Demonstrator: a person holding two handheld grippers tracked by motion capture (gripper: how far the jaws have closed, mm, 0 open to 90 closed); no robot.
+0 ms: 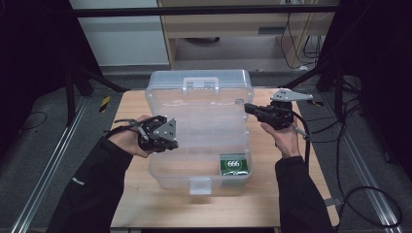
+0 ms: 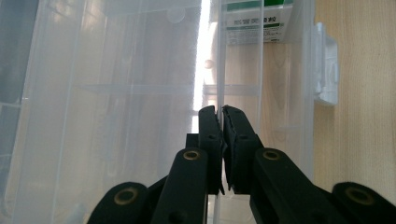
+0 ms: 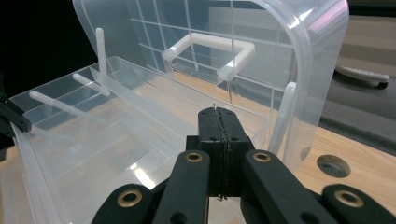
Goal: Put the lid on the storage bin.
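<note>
- Two grippers worked at one clear plastic organiser box (image 1: 194,145) that lay near the middle of the wooden table (image 1: 272,204), its lid (image 1: 199,90) raised and leaning back toward the far edge.
- The left gripper (image 1: 167,141) sat at the box's left side; in the left gripper view its jaws were pinched narrow on a thin clear wall (image 2: 218,65) of the box, the pads pressing it from both sides.
- The right gripper (image 1: 248,108) hovered at the box's right rim near the lid hinge, jaws fully closed with nothing between them, as the right gripper view showed.
- The step in hand looked like steadying the tray while the lid was managed, closing it being my guess.
- The next move would likely call for the right gripper to get behind or above the lid edge and swing it forward, with the left gripper keeping the box from sliding.
- Contents: one green packet (image 1: 234,165) marked 666 lay in the near-right compartment; the other compartments appeared empty.
- The lid's white handle (image 3: 210,51) stood clear of the tray, and the front latch (image 1: 200,185) hung open at the near side.
</note>
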